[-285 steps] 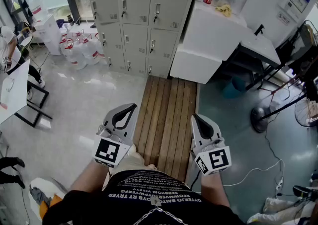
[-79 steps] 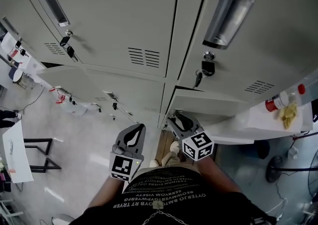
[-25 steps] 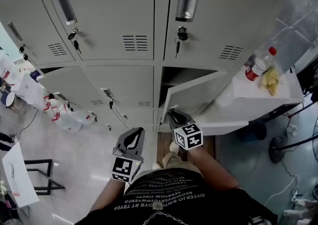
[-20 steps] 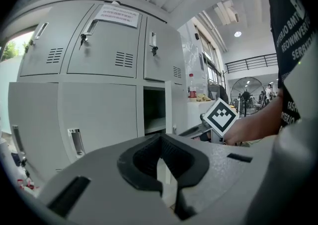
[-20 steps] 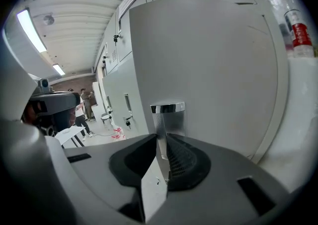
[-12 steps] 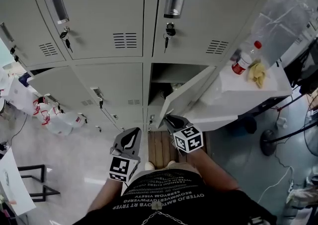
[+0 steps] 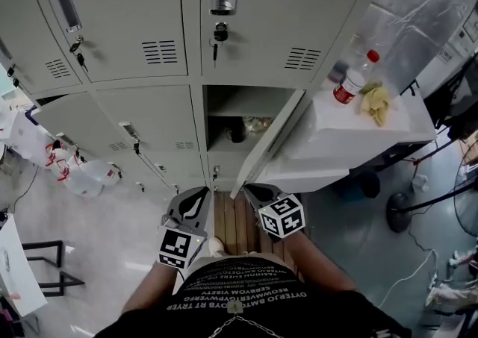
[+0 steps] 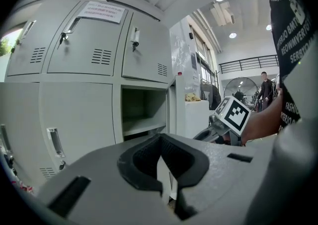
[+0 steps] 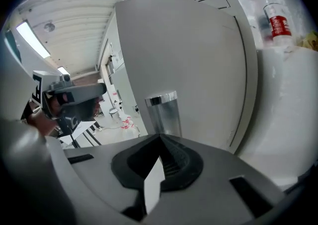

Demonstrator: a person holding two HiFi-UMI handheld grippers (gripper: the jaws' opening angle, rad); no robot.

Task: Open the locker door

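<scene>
The grey locker door (image 7: 270,139) in the middle row stands swung out to the right, and its compartment (image 7: 237,116) is open with a few small items on the shelf. My right gripper (image 7: 250,190) hangs just below the door's lower edge, shut with nothing between its jaws. In the right gripper view the door's face (image 9: 194,55) fills the frame, and its chrome handle (image 9: 164,112) sits just beyond the closed jaw tips (image 9: 160,138). My left gripper (image 7: 200,196) is shut and empty, low in front of the lockers. The open compartment (image 8: 144,112) lies ahead of it in the left gripper view.
A white block (image 7: 351,131) stands right of the open door, with a red-capped bottle (image 7: 349,84) and a yellow cloth (image 7: 373,101) on top. Water jugs (image 7: 67,169) sit on the floor at left. Wooden slats (image 7: 231,224) lie underfoot. Keys hang in the upper lockers (image 7: 216,34).
The locker door has swung wider to the right, exposing more of the compartment. My right gripper has come away from the door's edge, and both grippers sit slightly lower in view.
</scene>
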